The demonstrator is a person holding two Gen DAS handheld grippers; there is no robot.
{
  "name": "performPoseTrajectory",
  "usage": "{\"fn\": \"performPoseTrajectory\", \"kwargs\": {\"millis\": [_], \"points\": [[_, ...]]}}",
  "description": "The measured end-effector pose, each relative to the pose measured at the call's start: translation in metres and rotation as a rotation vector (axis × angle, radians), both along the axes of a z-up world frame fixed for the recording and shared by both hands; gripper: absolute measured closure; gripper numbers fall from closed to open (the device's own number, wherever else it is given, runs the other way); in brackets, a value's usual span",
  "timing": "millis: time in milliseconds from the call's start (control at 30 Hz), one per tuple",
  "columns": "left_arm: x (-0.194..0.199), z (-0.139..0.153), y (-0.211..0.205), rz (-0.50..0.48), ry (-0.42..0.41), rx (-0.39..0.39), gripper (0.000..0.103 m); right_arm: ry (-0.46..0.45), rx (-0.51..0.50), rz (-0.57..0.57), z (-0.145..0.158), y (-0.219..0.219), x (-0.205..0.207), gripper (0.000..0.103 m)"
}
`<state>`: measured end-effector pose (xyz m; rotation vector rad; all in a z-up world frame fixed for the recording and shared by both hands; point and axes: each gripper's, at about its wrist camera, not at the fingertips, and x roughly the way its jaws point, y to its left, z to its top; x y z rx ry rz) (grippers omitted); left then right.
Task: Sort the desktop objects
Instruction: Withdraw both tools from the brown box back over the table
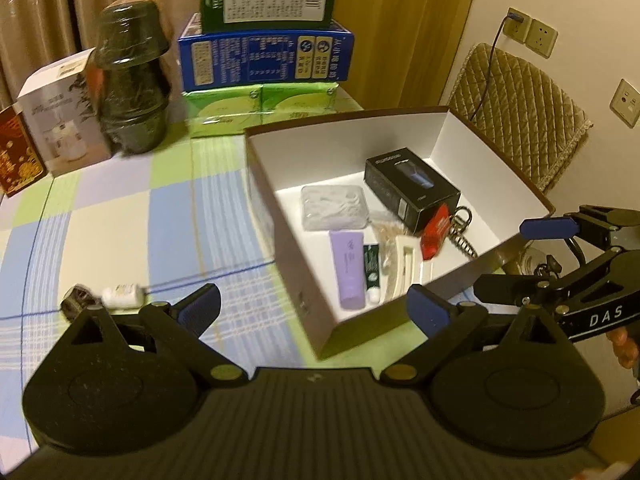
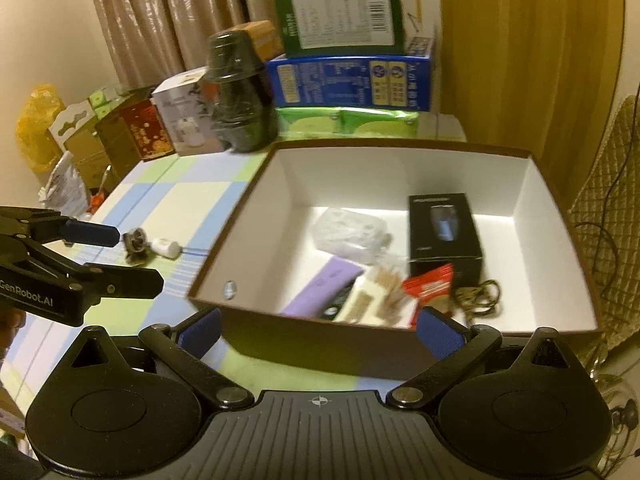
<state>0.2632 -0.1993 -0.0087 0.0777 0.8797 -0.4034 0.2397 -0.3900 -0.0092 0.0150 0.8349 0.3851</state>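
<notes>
An open brown box with a white inside (image 1: 352,136) (image 2: 400,168) stands on the checked tablecloth. In it lie a black carton (image 1: 412,188) (image 2: 442,228), a clear plastic case (image 1: 334,207) (image 2: 352,232), a purple tube (image 1: 348,268) (image 2: 320,286), a red packet (image 1: 435,232) (image 2: 428,284), toothpicks and a key chain (image 2: 480,296). On the cloth to the left lie a small white bottle (image 1: 122,296) (image 2: 166,247) and a dark metal piece (image 1: 78,304) (image 2: 136,242). My left gripper (image 1: 314,312) is open and empty before the box. My right gripper (image 2: 318,330) is open and empty at the box's near wall.
Stacked green and blue cartons (image 1: 266,56) (image 2: 348,76), a wrapped stack of dark bowls (image 1: 132,80) (image 2: 236,96) and white and red boxes (image 1: 60,120) stand at the table's back. A padded chair (image 1: 524,108) is on the right, by the wall sockets.
</notes>
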Motion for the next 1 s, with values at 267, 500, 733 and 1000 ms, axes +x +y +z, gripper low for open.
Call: {"fn": "performPoseTrajectory", "kwargs": {"millis": [267, 500, 733, 1000], "points": [[-0.026, -0.009, 0.054, 0.046, 0.029, 0.004, 0.006, 0.041, 0.025, 0.043, -0.011, 0.047, -0.022, 0.002], [-0.041, -0.016, 0.105, 0.109, 0.052, 0.02, 0.006, 0.083, 0.057, 0.079, -0.023, 0.091, -0.03, 0.002], [-0.05, -0.022, 0.15, 0.171, 0.069, 0.033, 0.006, 0.091, 0.071, 0.116, -0.033, 0.137, -0.029, 0.002], [-0.048, -0.028, 0.185, 0.215, 0.067, 0.056, 0.006, 0.09, 0.058, 0.138, -0.045, 0.178, -0.022, 0.002]]}}
